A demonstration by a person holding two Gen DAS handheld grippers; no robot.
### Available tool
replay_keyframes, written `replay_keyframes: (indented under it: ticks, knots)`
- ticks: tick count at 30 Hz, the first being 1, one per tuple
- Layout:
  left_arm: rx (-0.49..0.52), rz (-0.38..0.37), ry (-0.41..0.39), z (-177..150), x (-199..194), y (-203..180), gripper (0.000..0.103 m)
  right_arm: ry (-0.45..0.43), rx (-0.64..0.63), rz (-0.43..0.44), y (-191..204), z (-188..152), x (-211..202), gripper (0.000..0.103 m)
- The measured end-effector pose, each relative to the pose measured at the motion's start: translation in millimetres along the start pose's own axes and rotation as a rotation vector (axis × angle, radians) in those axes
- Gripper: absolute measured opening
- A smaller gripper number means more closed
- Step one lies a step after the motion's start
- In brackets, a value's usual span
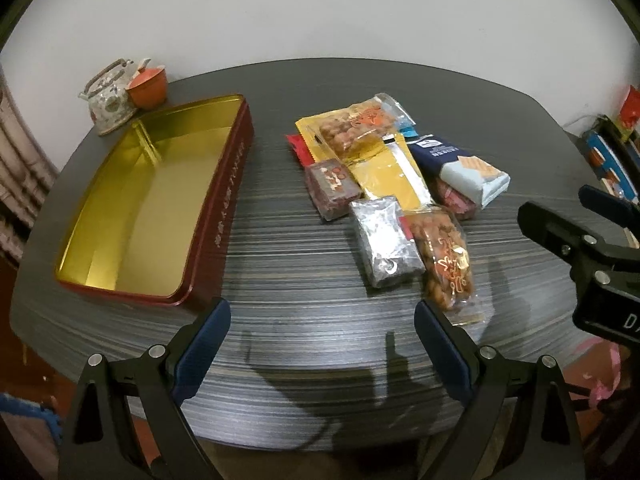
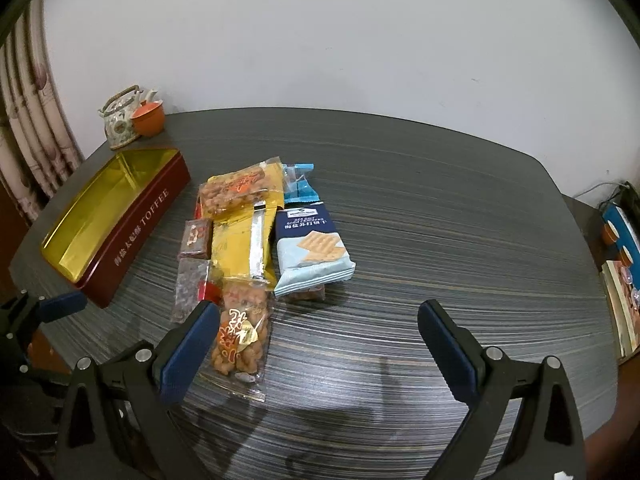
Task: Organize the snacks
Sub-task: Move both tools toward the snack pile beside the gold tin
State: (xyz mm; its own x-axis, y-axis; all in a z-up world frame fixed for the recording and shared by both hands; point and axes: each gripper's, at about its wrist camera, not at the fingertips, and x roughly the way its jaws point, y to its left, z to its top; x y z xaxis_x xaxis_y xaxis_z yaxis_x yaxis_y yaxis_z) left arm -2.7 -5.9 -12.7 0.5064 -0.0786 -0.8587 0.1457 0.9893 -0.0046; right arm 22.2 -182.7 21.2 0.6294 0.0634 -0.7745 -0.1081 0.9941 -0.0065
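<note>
An open red toffee tin [image 1: 224,200] [image 2: 136,232] with a gold, bare inside lies on the left of the dark table. To its right lies a heap of snacks: a silver packet [image 1: 386,240], two clear bags of nuts [image 1: 446,264] [image 2: 240,336], a yellow pouch [image 1: 384,176] [image 2: 240,240], a small brown pack [image 1: 330,186] and a blue cracker pack [image 1: 468,172] [image 2: 310,246]. My left gripper [image 1: 322,344] is open above bare table in front of the heap. Wide open too, my right gripper [image 2: 318,340] has its left finger beside the near nut bag.
A floral teapot [image 1: 106,100] [image 2: 120,120] and an orange cup [image 1: 148,86] [image 2: 149,119] stand at the table's back left corner. Books and boxes [image 2: 618,272] sit off the right edge. A curtain [image 2: 28,128] hangs at the left.
</note>
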Motion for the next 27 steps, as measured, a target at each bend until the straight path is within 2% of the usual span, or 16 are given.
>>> replay_keyframes:
  ticks: [8, 17, 19, 27]
  knots:
    - [0.050, 0.011, -0.011, -2.1, 1.0, -4.7, 0.093, 0.002, -0.006, 0.002, 0.3, -0.1, -0.8, 0.098]
    - [0.039, 0.037, 0.009, -3.6, 5.9, -2.3, 0.093, 0.009, -0.020, 0.004, 3.9, -1.3, -1.2, 0.098]
    - [0.036, 0.062, 0.003, -3.5, 5.9, -2.5, 0.093, 0.010, -0.024, 0.005, 5.0, -1.7, -1.3, 0.098]
    - [0.001, 0.073, 0.016, -1.4, 8.3, 4.4, 0.093, 0.014, -0.031, 0.005, 7.9, -3.2, -1.5, 0.098]
